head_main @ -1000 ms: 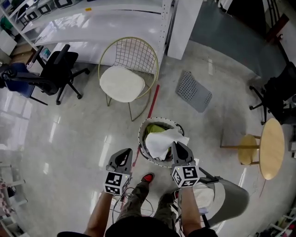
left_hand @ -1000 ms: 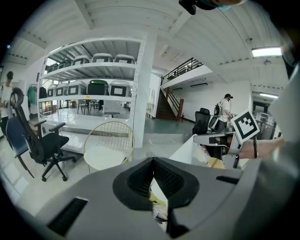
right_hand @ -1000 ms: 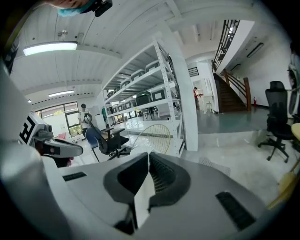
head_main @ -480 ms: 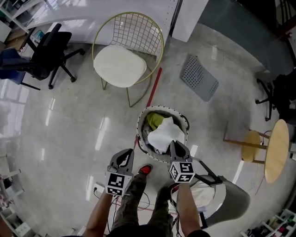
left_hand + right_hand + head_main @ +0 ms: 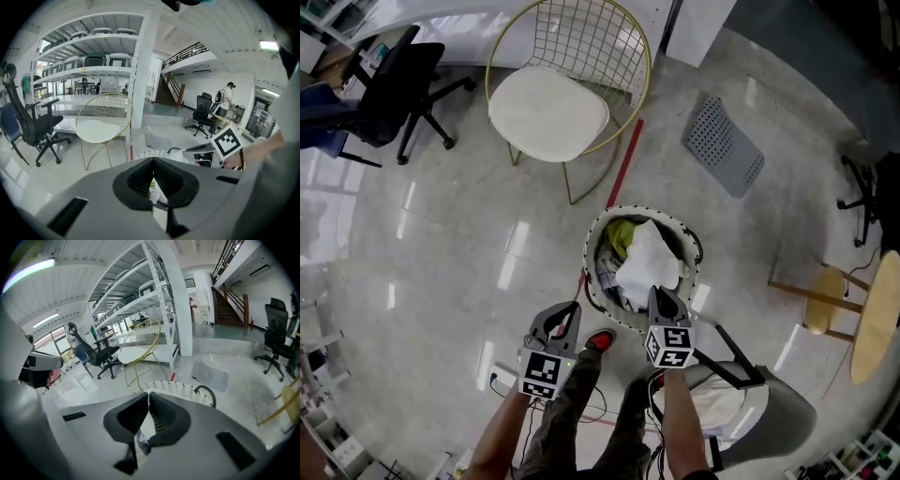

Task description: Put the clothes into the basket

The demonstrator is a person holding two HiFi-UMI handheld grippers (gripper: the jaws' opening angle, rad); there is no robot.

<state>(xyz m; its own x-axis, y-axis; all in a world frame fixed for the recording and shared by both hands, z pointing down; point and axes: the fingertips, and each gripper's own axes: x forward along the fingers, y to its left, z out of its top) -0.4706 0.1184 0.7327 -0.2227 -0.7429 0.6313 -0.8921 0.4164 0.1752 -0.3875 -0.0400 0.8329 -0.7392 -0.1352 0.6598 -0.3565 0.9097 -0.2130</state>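
A glossy pale grey floor [image 5: 441, 234] carries a gold wire chair with a round white cushion [image 5: 548, 103] and, nearer the person, a round white perforated basket [image 5: 592, 253]. Inside the basket lie a crumpled white cloth [image 5: 649, 262] and a yellow-green garment [image 5: 623, 234] touching it. The right gripper [image 5: 658, 292] reaches over the basket's near rim, jaws pinched on an edge of the white cloth. The left gripper [image 5: 570, 309] hangs just left of the basket, jaws together and empty.
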